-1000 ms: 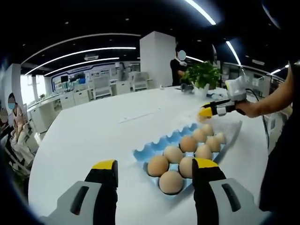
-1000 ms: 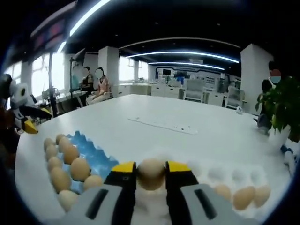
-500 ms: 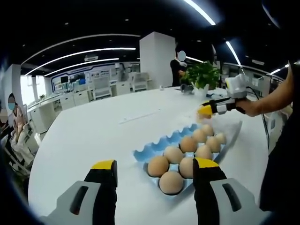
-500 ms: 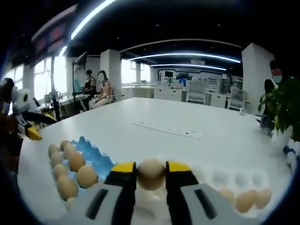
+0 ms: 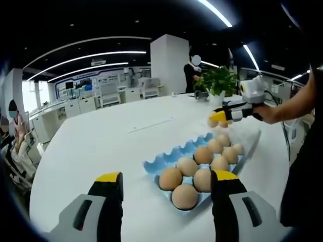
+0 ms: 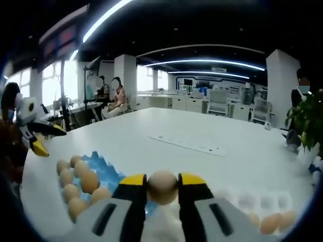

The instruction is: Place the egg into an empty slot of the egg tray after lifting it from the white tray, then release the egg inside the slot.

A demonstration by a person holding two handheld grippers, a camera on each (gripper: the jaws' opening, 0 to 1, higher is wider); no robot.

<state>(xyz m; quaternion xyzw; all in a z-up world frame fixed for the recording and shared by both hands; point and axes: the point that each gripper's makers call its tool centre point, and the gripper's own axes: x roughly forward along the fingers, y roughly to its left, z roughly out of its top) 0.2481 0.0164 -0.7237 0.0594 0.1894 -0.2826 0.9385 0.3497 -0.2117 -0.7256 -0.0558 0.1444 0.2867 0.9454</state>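
In the right gripper view my right gripper (image 6: 162,187) is shut on a tan egg (image 6: 162,186), held above the table. The blue egg tray (image 6: 108,177) lies to its lower left with several eggs along its near side. The white tray (image 6: 252,204) with a couple of eggs sits at the lower right. In the left gripper view my left gripper (image 5: 166,184) stands open over the table, just in front of the blue egg tray (image 5: 169,157). My right gripper (image 5: 220,117) hovers beyond the tray's far end, holding the egg (image 5: 212,122).
A potted plant (image 5: 219,80) stands at the table's far side. A long white strip (image 6: 189,145) lies flat on the round white table (image 5: 96,146). People sit and stand among desks in the background. A person's arm (image 5: 290,108) holds the right gripper.
The right gripper has lifted the egg higher and shifted left toward the blue tray. The left gripper has barely moved.
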